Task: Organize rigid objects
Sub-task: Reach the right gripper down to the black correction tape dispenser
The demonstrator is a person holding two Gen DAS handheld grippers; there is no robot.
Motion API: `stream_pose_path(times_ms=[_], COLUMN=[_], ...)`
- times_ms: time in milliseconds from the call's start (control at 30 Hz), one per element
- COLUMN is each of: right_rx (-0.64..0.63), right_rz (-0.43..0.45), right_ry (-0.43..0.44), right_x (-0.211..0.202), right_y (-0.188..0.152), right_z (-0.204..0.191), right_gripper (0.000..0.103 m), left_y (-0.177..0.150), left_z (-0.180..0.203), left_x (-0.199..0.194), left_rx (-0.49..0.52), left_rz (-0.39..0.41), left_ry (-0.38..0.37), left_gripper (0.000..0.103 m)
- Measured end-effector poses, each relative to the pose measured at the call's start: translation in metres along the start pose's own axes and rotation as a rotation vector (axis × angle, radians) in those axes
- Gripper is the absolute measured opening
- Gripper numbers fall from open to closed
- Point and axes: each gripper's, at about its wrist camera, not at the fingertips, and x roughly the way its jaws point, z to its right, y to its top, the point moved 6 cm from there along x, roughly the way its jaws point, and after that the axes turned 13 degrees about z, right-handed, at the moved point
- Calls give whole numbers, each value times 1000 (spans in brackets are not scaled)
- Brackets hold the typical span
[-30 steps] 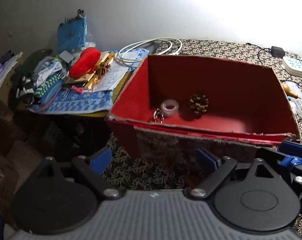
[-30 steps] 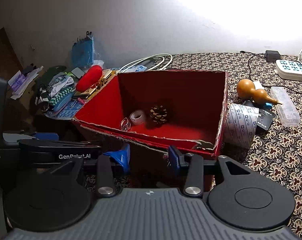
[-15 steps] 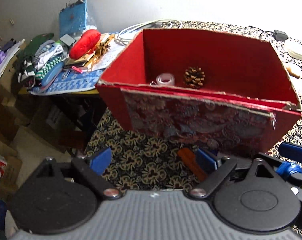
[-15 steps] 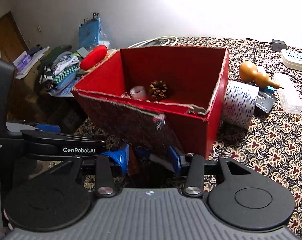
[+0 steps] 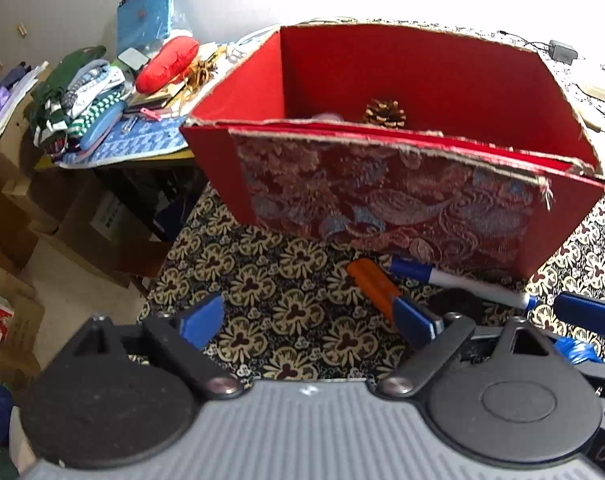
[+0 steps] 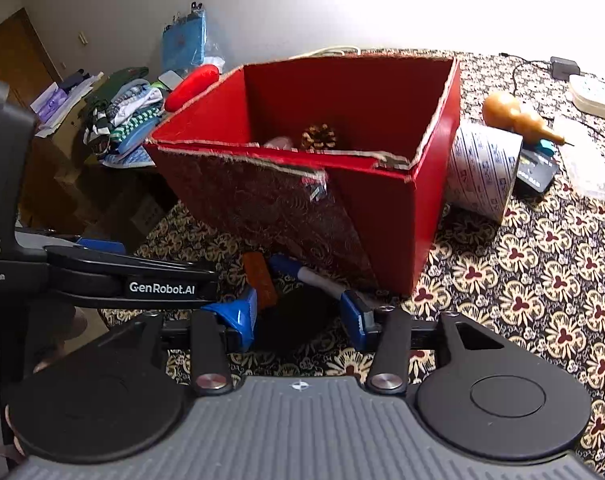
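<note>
i see red box (image 5: 382, 80), brocade front dark red with blue; worktop cloth (image 5: 286, 280) black, cream floral; orange marker (image 5: 372, 286); blue-capped white pen (image 5: 458, 280).

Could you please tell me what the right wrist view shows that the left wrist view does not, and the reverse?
Only the right wrist view shows the gourd, the patterned roll and the left gripper's side. Only the left wrist view shows the marker's far blue cap. Both show the red box, pinecone, orange item and marker.
</note>
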Motion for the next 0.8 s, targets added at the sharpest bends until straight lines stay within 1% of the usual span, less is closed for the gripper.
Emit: stream_pose_path(times_ms=[100,200,300,400,467,533,600,667,733,800], right_rx=[-1,-1,4,58,91,131,183,235,284,316], right_rz=[-10,-22,-20,-32,-38,-25,-5,7,6,34], right_ry=[15,-5,-25,-42,-67,-122,-150,-164,-155,-149], right_x=[1,2,4,6,7,6,5,3,2,-1], right_y=[-6,-10,-10,-12,-13,-14,-13,-15,-19,-18], right_z=[-1,-1,0,4,7,11,15,16,14,12], right_gripper=[31,31,31,32,32,32,32,32,32,32], left_y=[-7,-12,-14,-16,-17,-18,-21,-24,-27,-30], left_z=[1,1,3,2,0,-2,-5,-8,-11,-13], left_x=[1,6,10,16,18,21,23,26,26,28], left_rx=[2,11,37,61,70,84,86,72,52,43], left_rz=[-11,-26,-30,-30,-24,-10,4,9,16,22], left_ry=[-7,-27,-63,-103,-145,-188,-245,-319,-404,-473], left_gripper=[92,92,92,92,92,92,92,92,92,92])
